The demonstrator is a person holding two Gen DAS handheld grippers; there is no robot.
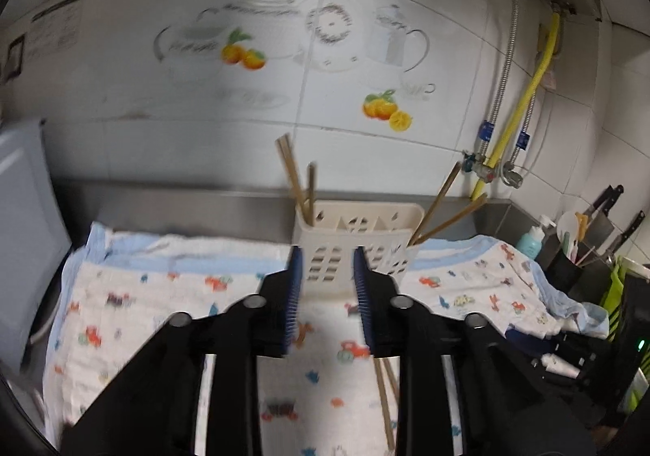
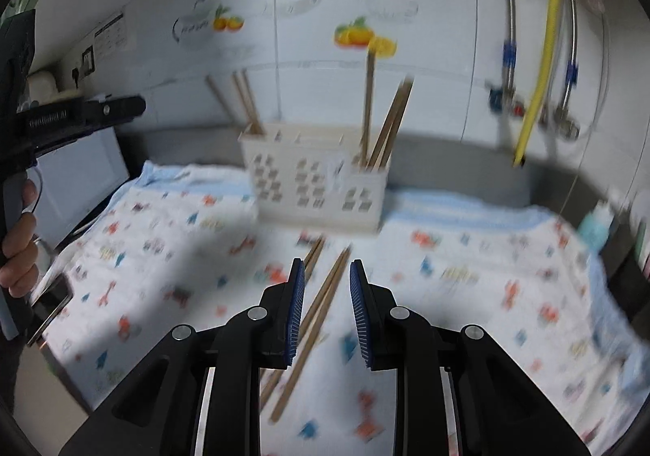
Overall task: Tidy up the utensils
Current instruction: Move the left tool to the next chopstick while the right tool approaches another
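A cream perforated utensil caddy (image 1: 357, 248) (image 2: 317, 179) stands on a printed cloth (image 1: 162, 313) (image 2: 162, 252) by the tiled wall. Wooden chopsticks stand in its left compartment (image 1: 298, 183) (image 2: 243, 102) and its right compartment (image 1: 440, 208) (image 2: 386, 122). Several loose chopsticks (image 2: 317, 318) lie on the cloth in front of the caddy; their ends also show in the left wrist view (image 1: 384, 399). My left gripper (image 1: 327, 252) is open and empty, just in front of the caddy. My right gripper (image 2: 327, 267) is open and empty, hovering over the loose chopsticks.
A steel backsplash ledge (image 1: 203, 204) runs behind the cloth. A grey appliance (image 1: 24, 220) stands at the left. Knives and a holder with tools (image 1: 585, 240) stand at the right, with pipes and a yellow hose (image 1: 524, 98) on the wall. The hand-held left gripper body (image 2: 61, 122) shows at left.
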